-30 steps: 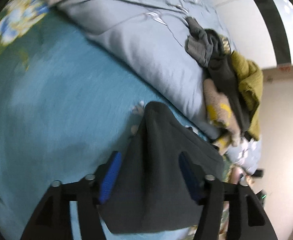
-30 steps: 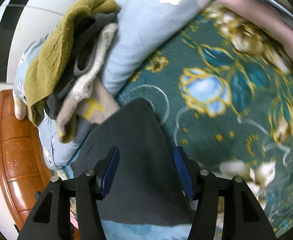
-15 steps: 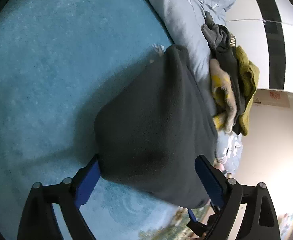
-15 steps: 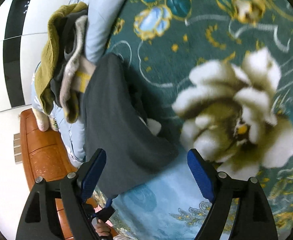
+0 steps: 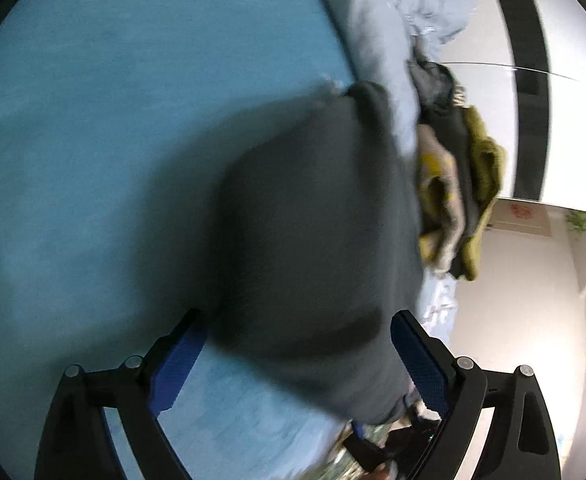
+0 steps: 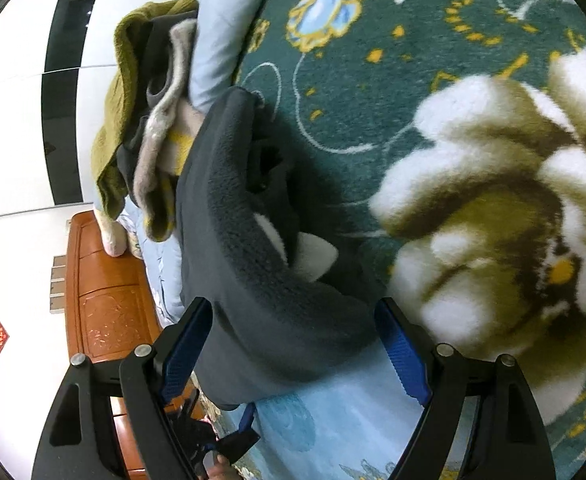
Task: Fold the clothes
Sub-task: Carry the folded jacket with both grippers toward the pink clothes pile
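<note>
A folded dark grey fleece garment (image 5: 313, 220) lies on the blue bedspread (image 5: 93, 140). It also shows in the right wrist view (image 6: 245, 280), with its layered folded edge toward the camera. My left gripper (image 5: 297, 364) is open, its jaws spread wide on either side of the garment's near end, not gripping it. My right gripper (image 6: 293, 348) is open the same way at the garment's other end. A pile of unfolded clothes (image 5: 457, 188), olive, beige and dark, lies on a pale blue pillow behind the garment, and shows in the right wrist view (image 6: 145, 120) too.
A floral green blanket with a big white flower (image 6: 493, 200) covers the bed on the right. A pale blue pillow (image 5: 373, 48) borders the garment. A wooden headboard (image 6: 105, 300) and white wall stand beyond. The other gripper's tip (image 6: 229, 440) shows low in the right view.
Both grippers were shut on the grey garment a second ago; they opened wide and let it drop flat. Since half a second ago both have shifted slightly.
</note>
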Demonstrator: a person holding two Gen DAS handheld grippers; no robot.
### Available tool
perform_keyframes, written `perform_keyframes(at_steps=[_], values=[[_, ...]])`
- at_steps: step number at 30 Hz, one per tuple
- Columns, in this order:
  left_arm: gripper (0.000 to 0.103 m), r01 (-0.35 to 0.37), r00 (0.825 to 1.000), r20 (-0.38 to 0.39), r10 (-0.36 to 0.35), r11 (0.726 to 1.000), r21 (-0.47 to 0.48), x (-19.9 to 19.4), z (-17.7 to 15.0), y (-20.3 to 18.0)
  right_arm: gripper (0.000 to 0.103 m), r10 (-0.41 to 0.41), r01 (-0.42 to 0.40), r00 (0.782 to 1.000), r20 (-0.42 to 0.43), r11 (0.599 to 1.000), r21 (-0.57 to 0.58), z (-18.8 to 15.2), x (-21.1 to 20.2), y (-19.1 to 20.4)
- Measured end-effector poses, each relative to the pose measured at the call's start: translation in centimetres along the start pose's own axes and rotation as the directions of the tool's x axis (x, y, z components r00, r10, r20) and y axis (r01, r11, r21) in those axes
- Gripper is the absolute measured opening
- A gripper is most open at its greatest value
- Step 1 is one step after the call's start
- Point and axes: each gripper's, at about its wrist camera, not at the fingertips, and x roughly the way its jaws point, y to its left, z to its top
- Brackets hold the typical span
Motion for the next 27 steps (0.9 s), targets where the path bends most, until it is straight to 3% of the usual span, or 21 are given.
perform_keyframes(at_steps=[11, 15, 22, 27], values=[[0.096, 0.035, 0.999, -0.025, -0.032, 0.988, 0.153, 2.4, 2.2, -1.9, 0.087, 0.032, -0.034, 0.999, -0.018, 0.994, -0.102, 1.5, 2.6, 1.5], [0.094, 0.091, 0.996, 0.005, -0.094, 0.976, 0.196, 2.6, 4.1, -3.5, 0.087, 0.054, -0.058, 0.998, -0.039, 0.99, -0.126, 1.7, 2.7, 1.9], [0.093, 0.029, 0.996, -0.088, -0.006, 0.964, 0.264, 4.9, 4.6, -4.2, 0.087, 0.057, -0.063, 0.997, -0.052, 0.99, -0.125, 1.6, 3.6, 1.8], [0.076, -0.073, 0.993, -0.074, 0.095, 0.962, 0.264, 4.7, 4.4, -4.9, 0.084, 0.021, -0.024, 0.999, -0.042, 0.997, -0.075, 1.7, 3.9, 2.0]])
